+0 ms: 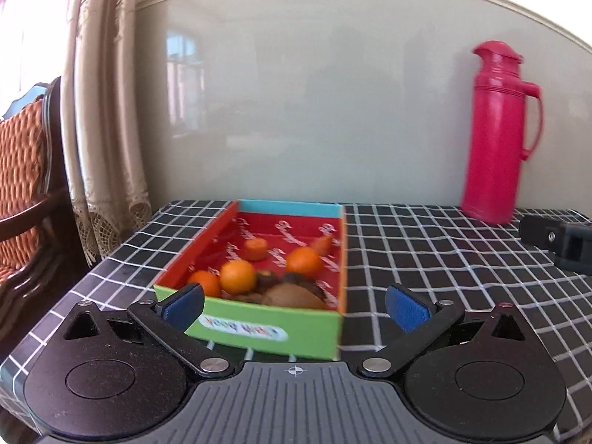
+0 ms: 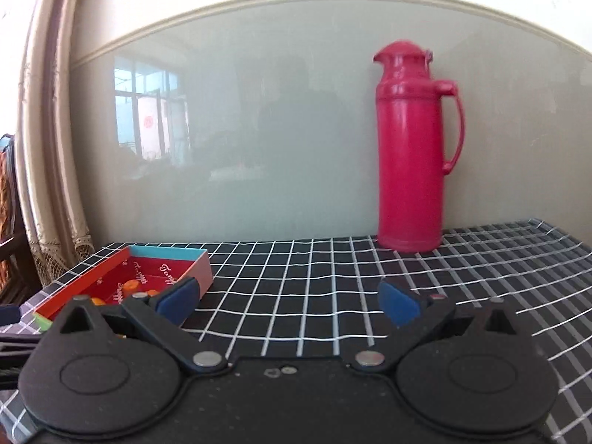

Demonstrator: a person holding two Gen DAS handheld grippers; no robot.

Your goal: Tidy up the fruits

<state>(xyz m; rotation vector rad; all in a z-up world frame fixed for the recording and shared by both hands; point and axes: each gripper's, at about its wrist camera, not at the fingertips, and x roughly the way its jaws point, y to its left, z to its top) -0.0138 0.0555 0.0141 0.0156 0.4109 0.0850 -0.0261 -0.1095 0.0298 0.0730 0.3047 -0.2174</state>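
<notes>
A colourful open box [image 1: 273,333] with a green front wall and red inside stands on the checked table. In it lie several oranges [image 1: 238,276], a brown kiwi-like fruit [image 1: 292,296] and dark pieces. My left gripper [image 1: 294,307] is open and empty, its blue pads [image 1: 405,310] either side of the box's near end. My right gripper [image 2: 288,301] is open and empty over bare tablecloth, to the right of the box [image 2: 199,272]. The right gripper's black body also shows in the left wrist view [image 1: 555,240].
A tall pink thermos jug [image 1: 499,133] stands at the back right against the wall; it also shows in the right wrist view [image 2: 412,148]. The black-and-white checked tablecloth [image 2: 314,277] covers the table. A curtain [image 1: 107,129] and a wooden chair [image 1: 26,185] are at the left.
</notes>
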